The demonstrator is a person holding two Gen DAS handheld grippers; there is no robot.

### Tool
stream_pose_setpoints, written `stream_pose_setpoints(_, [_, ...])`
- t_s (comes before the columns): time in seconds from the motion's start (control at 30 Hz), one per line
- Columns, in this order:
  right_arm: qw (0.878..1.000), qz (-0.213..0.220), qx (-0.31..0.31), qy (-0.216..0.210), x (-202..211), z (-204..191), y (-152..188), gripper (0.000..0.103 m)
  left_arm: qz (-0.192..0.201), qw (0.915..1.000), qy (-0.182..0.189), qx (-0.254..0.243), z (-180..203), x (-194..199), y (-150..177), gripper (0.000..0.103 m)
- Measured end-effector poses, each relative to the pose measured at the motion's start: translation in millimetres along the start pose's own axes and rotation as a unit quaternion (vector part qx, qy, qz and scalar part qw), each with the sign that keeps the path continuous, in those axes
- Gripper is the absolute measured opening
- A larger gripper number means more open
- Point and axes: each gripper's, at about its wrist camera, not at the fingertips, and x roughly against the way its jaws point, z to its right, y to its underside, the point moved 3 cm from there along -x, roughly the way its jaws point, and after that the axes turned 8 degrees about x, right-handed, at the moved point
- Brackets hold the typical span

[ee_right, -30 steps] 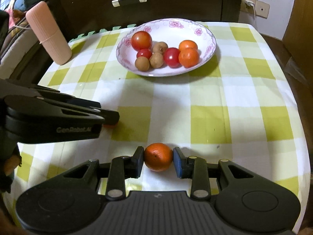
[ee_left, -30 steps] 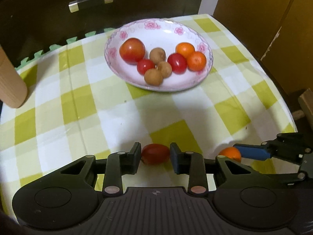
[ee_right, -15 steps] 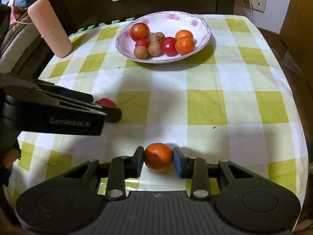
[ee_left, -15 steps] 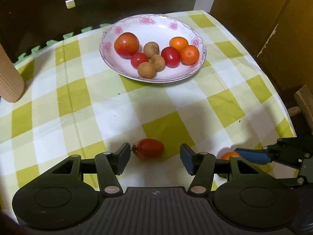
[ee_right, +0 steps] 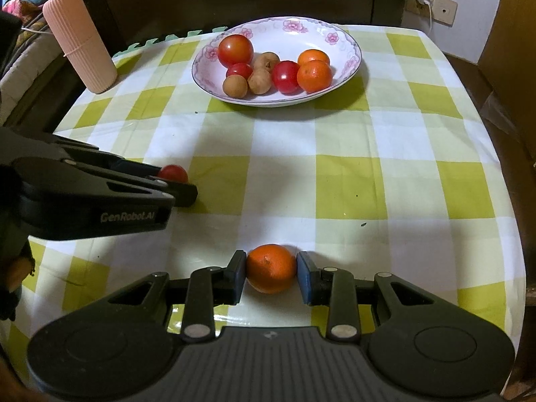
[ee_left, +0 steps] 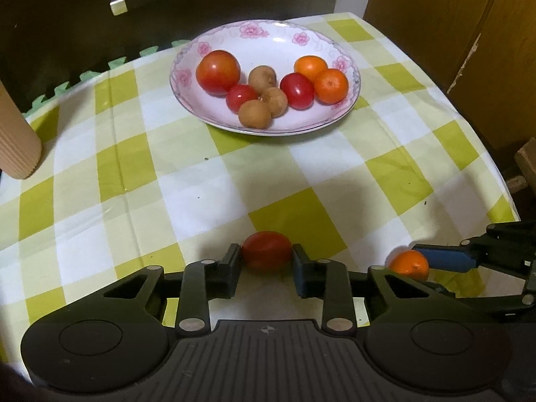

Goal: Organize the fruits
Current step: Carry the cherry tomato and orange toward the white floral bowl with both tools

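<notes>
Black two-finger left gripper (ee_left: 267,261) sits low over the cloth with its pads touching both sides of the small oval red tomato (ee_left: 266,250); we read that as clamped on it, though the tomato looks to be resting on the green-and-white checked tablecloth (ee_left: 187,181), not lifted. Our right gripper (ee_right: 271,274) is likewise closed on the round orange mandarin (ee_right: 271,273), blue pads pressed against both its flanks, fruit down at cloth level near the front edge. Seen from the right wrist, the left gripper comes in from the side and the tomato only peeks out past its fingertip.

Farther out, the white floral-rimmed plate (ee_left: 268,38) at the back of the table holds eight fruits: one large red tomato (ee_left: 218,72), two smaller red ones, three brown round fruits and two mandarins. A ribbed pink cylinder (ee_right: 79,39) stands off to the plate's left, well apart from it.

Our status call: most of the job looks done, eight pieces on the plate. Two are left, both gripped. Remaining: lift each, carry it across the open cloth, release it into the plate. Free space shows at the plate's front and far side.
</notes>
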Motion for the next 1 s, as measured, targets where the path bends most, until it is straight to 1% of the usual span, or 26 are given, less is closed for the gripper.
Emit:
stream_pose_setpoints(0.33, [1.0,0.004,0.022,0.004,1,-3,1,0.032,0.002,0.9997,-0.001,-0.024,1,9,12,0.039])
stream_pose_setpoints(0.57, [1.0,0.011,0.021,0.001,4,-1,2,0.031,-0.001,0.9991,0.005,-0.041,4,12,19,0.039])
stream_pose_setpoints(0.73, [1.0,0.013,0.014,0.003,3,1,3,0.032,-0.002,0.9987,-0.001,-0.052,6,8,22,0.04])
stream_pose_setpoints(0.87, [1.0,0.012,0.022,-0.003,3,0,3,0.032,-0.001,0.9983,0.001,-0.058,7,8,23,0.042])
stream_pose_setpoints(1.0, [0.999,0.016,0.03,-0.008,4,-1,6,0.036,-0.004,0.9975,0.003,-0.07,8,9,26,0.051])
